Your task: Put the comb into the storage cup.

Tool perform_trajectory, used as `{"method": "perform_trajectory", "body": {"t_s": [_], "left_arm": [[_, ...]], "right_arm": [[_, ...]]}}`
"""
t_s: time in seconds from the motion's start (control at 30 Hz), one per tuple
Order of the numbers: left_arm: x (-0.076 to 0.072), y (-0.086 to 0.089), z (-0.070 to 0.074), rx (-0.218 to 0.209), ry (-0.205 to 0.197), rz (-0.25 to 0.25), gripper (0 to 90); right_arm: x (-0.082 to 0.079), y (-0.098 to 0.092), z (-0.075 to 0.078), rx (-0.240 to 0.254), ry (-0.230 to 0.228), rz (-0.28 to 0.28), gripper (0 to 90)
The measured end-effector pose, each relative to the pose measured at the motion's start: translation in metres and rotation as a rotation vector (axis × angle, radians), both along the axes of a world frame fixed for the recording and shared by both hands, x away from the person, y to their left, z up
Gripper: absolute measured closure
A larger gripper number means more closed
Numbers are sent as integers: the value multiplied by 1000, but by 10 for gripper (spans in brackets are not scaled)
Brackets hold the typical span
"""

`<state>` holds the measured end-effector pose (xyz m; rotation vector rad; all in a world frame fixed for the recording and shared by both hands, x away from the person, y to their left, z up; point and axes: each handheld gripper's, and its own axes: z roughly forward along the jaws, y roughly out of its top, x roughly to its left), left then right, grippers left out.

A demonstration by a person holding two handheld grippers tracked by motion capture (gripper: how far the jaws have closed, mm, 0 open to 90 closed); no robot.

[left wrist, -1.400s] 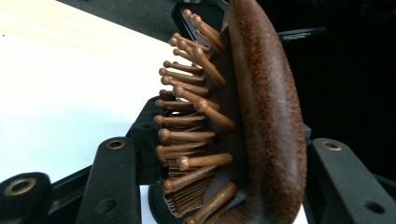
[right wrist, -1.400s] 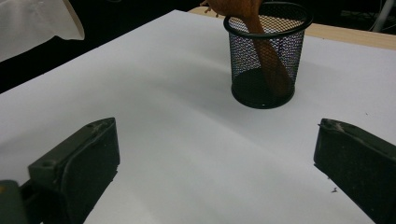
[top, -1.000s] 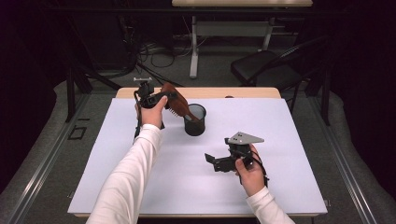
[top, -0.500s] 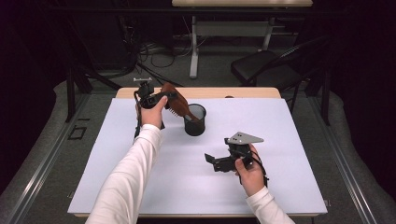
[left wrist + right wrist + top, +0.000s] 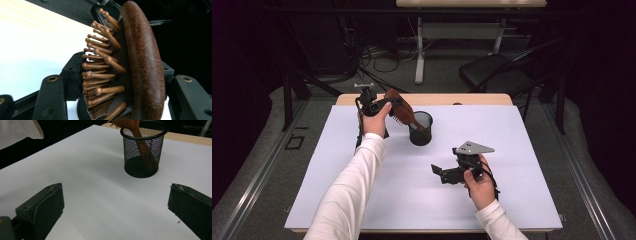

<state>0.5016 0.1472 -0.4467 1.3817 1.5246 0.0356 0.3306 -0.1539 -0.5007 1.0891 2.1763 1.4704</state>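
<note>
The wooden hairbrush (image 5: 401, 111) leans out of the black mesh cup (image 5: 421, 129), which stands toward the back of the white tabletop (image 5: 522, 150). Its handle goes down inside the cup to the bottom, and its oval head sticks out over the rim, tilted up and away toward the left tool (image 5: 388, 103). The brush is a dark reddish brown with a visible wood grain on its rounded back. On the other face a darker cushion carries rows of lighter wooden pins, each ending in a small round knob.

The left tool sits at the head of the brush, with the head between its jaws. Those jaws have just been easing apart; in the left gripper view a gap shows between the brush and the jaw on either side, so the grip looks loosened rather than pressing.

The right tool (image 5: 438, 170) is held low over the tabletop nearer the person, well apart from the cup, its jaws spread wide with nothing between them.
</note>
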Motion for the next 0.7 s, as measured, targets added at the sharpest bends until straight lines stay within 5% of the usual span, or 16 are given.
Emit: {"method": "perform_trajectory", "body": {"t_s": [0.7], "left_arm": [[-1, 3, 3, -4, -28, 12, 340]], "right_arm": [[0, 0, 0, -3, 1, 1, 4]]}}
